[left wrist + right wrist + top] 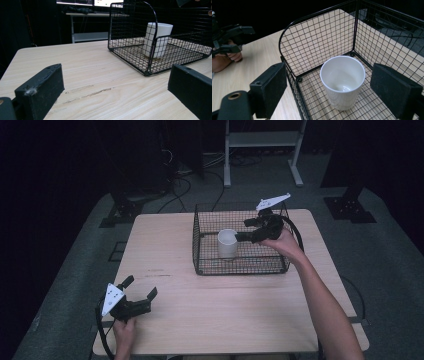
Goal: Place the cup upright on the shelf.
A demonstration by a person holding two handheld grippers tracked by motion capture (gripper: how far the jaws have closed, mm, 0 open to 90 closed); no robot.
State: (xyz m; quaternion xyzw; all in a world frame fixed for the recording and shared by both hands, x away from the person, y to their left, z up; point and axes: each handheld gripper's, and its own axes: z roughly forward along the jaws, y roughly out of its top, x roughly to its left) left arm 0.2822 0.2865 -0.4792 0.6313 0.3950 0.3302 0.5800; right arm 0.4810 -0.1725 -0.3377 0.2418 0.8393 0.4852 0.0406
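A white cup (227, 243) stands upright inside a black wire basket (200, 245) on the right half of the wooden table (165, 240). My right gripper (243, 230) hovers over the basket from the right, open. In the right gripper view the cup (343, 85) sits between and below the wide-spread jaws of the right gripper (329, 75), touching neither. My left gripper (141, 286) rests open near the table's front left corner, holding nothing. The left gripper view shows its jaws (115, 75) apart, with the basket (130, 53) and cup (158, 37) farther off.
A white metal frame (262, 142) stands on the floor behind the table, with cables (185, 182) and black stand feet (350, 207) nearby. The basket has an arched wire wall (317, 45) at its left end. Bare tabletop (220, 305) lies between the two grippers.
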